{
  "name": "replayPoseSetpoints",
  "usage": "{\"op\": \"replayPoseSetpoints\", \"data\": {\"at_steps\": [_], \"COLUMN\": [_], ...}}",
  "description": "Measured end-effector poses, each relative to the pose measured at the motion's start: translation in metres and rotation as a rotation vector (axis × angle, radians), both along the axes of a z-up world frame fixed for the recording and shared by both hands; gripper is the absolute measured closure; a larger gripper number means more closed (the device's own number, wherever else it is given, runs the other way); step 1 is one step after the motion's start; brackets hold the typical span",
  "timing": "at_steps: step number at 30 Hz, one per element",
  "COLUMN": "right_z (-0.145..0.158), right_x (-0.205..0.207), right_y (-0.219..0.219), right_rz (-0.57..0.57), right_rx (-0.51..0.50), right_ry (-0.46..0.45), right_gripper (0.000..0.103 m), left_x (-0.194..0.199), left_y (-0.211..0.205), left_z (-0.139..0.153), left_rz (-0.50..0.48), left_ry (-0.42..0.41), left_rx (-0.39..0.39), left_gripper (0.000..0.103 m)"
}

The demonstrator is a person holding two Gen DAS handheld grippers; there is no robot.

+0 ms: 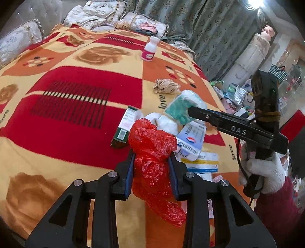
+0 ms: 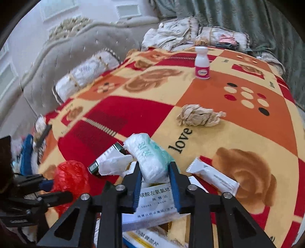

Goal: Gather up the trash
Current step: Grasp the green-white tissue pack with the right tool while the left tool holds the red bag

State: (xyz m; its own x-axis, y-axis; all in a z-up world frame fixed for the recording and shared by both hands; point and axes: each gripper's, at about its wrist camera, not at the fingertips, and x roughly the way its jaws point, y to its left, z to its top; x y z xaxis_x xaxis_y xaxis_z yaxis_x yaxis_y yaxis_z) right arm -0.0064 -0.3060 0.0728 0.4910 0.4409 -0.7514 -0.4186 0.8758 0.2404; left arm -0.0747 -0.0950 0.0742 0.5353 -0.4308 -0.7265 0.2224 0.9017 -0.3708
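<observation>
My left gripper (image 1: 151, 156) is shut on a crumpled red plastic bag (image 1: 152, 145), held just above the bed blanket; the bag also shows in the right wrist view (image 2: 70, 177). My right gripper (image 2: 154, 167) is shut on a white and green tissue pack (image 2: 150, 156), held over a pile of medicine boxes (image 2: 156, 206); the pack also shows in the left wrist view (image 1: 181, 108). A green and white box (image 1: 124, 126), a crumpled beige paper wad (image 2: 198, 115), a white wrapper (image 2: 213, 176) and a white bottle with a pink label (image 2: 202, 64) lie on the blanket.
The patterned red, orange and yellow blanket (image 1: 66, 106) covers the bed. Pillows and folded bedding (image 1: 106, 17) lie at the head by the grey headboard (image 2: 76, 53). Green curtains (image 1: 209, 28) hang behind. Clutter (image 1: 234, 93) fills the floor past the bed's right edge.
</observation>
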Motion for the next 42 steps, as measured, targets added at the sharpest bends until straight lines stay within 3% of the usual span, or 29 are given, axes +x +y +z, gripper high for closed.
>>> {"op": "replayPoseSetpoints", "data": {"at_steps": [16, 26, 28, 30, 31, 36, 42], "right_z": [0.04, 0.029, 0.02, 0.013, 0.008, -0.012, -0.026], "right_x": [-0.059, -0.086, -0.085, -0.085, -0.085, -0.08, -0.073], "right_y": [-0.047, -0.071, -0.076, -0.077, -0.076, -0.079, -0.097], "right_rz": [-0.064, -0.104, -0.137, -0.147, -0.145, -0.154, -0.214], "right_rx": [0.055, 0.032, 0.009, -0.019, -0.052, -0.147, -0.13], "right_ry": [-0.08, -0.048, -0.03, -0.027, -0.029, -0.021, 0.016], "right_gripper": [0.08, 0.083, 0.074, 0.04, 0.037, 0.037, 0.032], "left_x": [-0.016, -0.023, -0.024, -0.023, -0.023, -0.022, -0.02], "left_y": [-0.036, -0.053, -0.053, -0.053, -0.053, -0.052, -0.056], "left_z": [0.031, 0.03, 0.03, 0.03, 0.03, 0.03, 0.029], "left_rz": [-0.047, -0.063, -0.064, -0.064, -0.063, -0.061, -0.069], "left_ry": [-0.065, -0.056, -0.056, -0.055, -0.055, -0.049, -0.043], "left_rx": [0.01, 0.023, 0.026, 0.028, 0.027, 0.02, 0.019], "left_gripper": [0.073, 0.073, 0.073, 0.073, 0.073, 0.073, 0.073]}}
